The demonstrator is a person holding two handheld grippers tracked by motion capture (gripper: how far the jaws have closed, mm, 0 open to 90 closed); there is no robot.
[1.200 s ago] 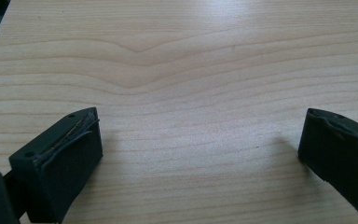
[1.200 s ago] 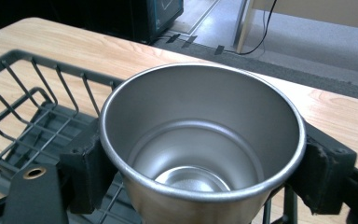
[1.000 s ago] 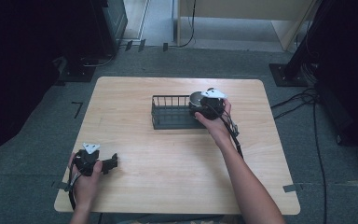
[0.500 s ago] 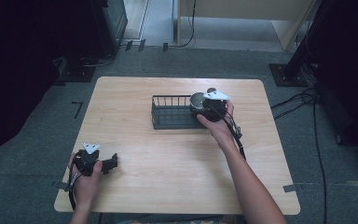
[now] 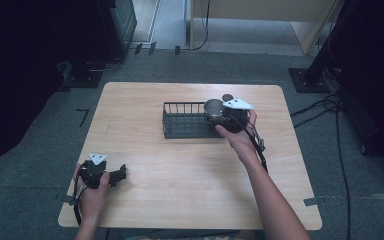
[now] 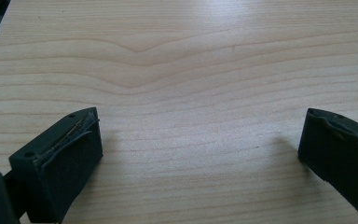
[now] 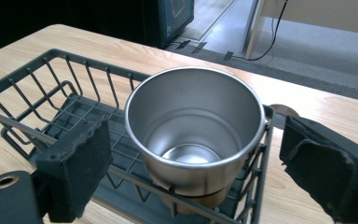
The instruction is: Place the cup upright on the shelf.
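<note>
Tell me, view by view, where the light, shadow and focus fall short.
High view: evenly lit table, but the room's sides sink into black; the cup is small and soft. Left gripper view: sharp wood grain, soft shadows beside both pads. Right gripper view: bright glare inside the cup; the near pads look slightly soft; the rack is sharp.

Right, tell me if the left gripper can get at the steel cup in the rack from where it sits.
Probably not: the left gripper rests open near the table's front-left corner, while the steel cup stands in the rack across the table.
</note>
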